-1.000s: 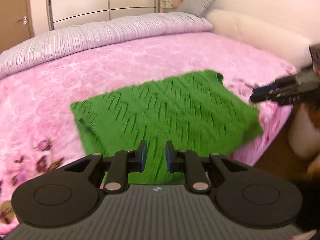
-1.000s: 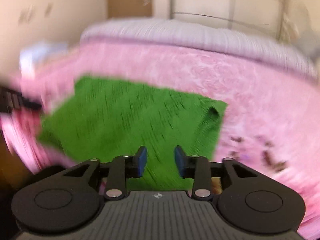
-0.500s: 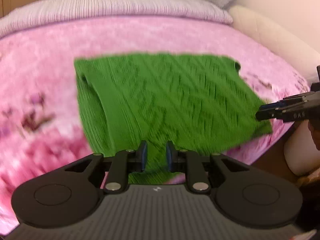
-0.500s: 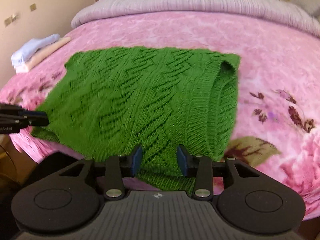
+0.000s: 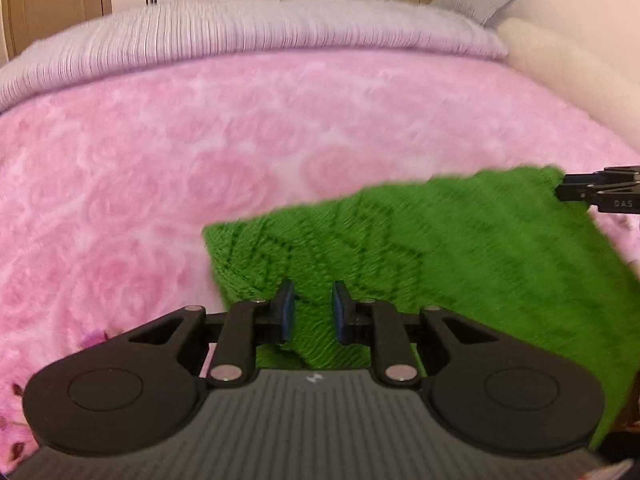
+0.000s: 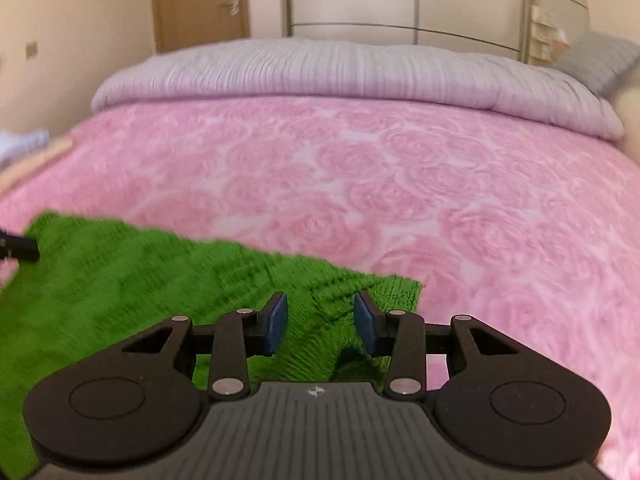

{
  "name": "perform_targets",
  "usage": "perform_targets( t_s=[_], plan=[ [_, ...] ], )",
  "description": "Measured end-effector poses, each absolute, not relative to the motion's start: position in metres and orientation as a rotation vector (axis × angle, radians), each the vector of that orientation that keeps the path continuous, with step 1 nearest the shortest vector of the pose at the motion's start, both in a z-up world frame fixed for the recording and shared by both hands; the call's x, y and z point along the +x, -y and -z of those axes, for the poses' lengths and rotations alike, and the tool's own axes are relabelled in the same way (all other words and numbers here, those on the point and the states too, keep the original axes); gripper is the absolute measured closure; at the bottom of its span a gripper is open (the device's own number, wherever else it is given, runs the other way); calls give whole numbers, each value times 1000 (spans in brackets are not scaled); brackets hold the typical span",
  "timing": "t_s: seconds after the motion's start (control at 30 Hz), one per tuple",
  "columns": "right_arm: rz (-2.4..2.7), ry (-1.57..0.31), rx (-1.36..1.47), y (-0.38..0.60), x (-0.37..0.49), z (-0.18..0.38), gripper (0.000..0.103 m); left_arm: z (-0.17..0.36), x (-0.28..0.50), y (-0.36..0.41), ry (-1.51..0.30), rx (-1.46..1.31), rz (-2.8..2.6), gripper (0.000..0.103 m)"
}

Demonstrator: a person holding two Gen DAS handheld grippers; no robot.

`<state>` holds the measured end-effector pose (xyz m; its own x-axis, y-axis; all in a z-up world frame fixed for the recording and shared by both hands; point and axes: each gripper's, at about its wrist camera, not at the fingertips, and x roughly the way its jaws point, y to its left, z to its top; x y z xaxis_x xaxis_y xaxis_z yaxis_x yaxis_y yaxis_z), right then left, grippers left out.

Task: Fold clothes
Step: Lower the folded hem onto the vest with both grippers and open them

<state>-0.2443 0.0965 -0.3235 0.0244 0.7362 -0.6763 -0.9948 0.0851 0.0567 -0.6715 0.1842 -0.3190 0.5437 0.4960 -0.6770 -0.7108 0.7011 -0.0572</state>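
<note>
The green knitted sweater [image 5: 460, 264] lies on the bed's pink blanket [image 5: 200, 160], long axis running crosswise, with left tongs [image 5: 310, 312] and right tongs [image 6: 321, 322] both agape, empty, each above an opposite end.

Each fisheye camera sits just behind its own tongs, looking low and close across a pink bed [image 5: 200, 152] toward the far wardrobe. Both views share the green sweater [image 5: 460, 248] in the foreground. Each glimpses the other's tongs at its frame edge.
</note>
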Motion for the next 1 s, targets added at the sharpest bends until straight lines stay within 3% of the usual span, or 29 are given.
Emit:
perform_targets(
  t_s=[0.23,0.47,0.87,0.93,1.0],
  plan=[
    [-1415,-729,-445,-89,-225,325,67,340,-671,-210,-707,-352,-751,91],
    [-1497,-728,-387,-21,-269,287,65,317,-678,-127,-675,-351,-675,88],
    [-1407,-729,-523,43,-328,307,69,330,-691,-53,-721,-436,-780,89],
    [-1386,-739,-510,47,-329,297,64,320,-690,-49,-736,-429,-812,86],
    [-1368,-762,-468,51,-329,286,48,311,-690,-41,-744,-421,-847,80]
  ],
)
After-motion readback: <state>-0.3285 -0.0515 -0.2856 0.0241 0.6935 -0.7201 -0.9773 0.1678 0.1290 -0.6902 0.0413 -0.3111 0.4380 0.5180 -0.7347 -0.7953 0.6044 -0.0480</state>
